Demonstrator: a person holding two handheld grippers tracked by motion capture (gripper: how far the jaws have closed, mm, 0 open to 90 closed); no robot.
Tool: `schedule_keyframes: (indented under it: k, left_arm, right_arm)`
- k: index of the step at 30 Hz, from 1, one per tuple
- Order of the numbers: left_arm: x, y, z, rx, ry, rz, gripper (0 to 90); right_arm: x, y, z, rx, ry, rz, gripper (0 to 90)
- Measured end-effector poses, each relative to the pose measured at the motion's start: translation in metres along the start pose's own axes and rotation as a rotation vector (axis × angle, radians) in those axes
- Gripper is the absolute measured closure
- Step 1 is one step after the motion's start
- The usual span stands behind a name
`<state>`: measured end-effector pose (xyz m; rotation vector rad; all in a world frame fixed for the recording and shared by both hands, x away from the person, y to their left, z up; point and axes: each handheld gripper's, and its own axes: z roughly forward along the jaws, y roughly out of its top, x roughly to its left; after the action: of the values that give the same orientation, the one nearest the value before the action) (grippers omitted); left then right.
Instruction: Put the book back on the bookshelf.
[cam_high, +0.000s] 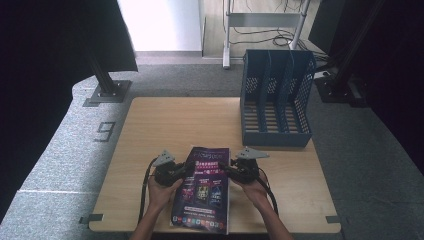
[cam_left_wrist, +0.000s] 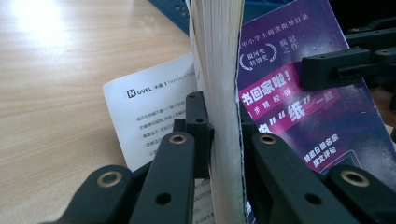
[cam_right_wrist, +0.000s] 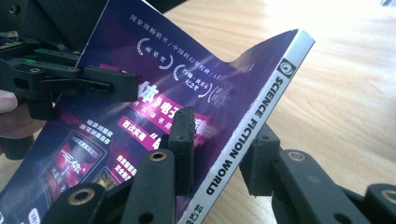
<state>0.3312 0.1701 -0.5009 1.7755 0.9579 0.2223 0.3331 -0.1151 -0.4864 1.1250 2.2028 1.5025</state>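
A purple magazine (cam_high: 202, 192) with "SCIENCE FICTION WORLD" on its white spine is held between both grippers over the table's front edge. My left gripper (cam_high: 188, 168) is shut on the page-edge side of the magazine (cam_left_wrist: 280, 60), its jaws pinching the paper block. A white inner page (cam_left_wrist: 154, 107) hangs out below the cover. My right gripper (cam_high: 224, 168) is shut on the spine side of the magazine (cam_right_wrist: 154, 60), one jaw on the cover and one beneath. The left gripper view also shows the right gripper (cam_left_wrist: 327, 70) on the cover, and the right gripper view shows the left gripper (cam_right_wrist: 116, 84).
A blue slotted file holder (cam_high: 275, 100) stands at the back right of the wooden table (cam_high: 165, 120). A black stand base (cam_high: 107, 92) sits on the grey floor beyond the table's left corner. Cables and a metal frame lie behind.
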Motion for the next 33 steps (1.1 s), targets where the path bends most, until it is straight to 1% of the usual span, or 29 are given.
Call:
schedule_keyframes:
  k: [8,13,19,24,30,33]
  left_arm:
    - [-0.001,0.007,-0.004,-0.019,-0.003,0.0,83.8]
    - [0.0,0.012,-0.007,-0.03,-0.007,-0.003,83.9]
    - [0.001,0.014,-0.01,-0.042,-0.013,-0.018,83.9]
    - [-0.001,0.019,-0.013,-0.048,-0.009,-0.008,83.9]
    - [-0.006,0.028,-0.017,-0.062,-0.006,0.007,83.9]
    - [-0.008,0.035,-0.019,-0.067,-0.005,0.016,83.9]
  right_arm:
    - [0.001,0.006,-0.004,-0.035,0.014,0.001,69.6]
    - [0.006,0.012,-0.006,-0.052,0.005,-0.033,69.9]
    - [0.009,0.016,-0.008,-0.068,0.003,-0.045,70.7]
    - [0.012,0.02,-0.01,-0.082,0.001,-0.059,71.4]
    - [0.015,0.026,-0.018,-0.12,0.004,-0.076,73.0]
    - [0.016,0.03,-0.022,-0.143,0.002,-0.093,74.0]
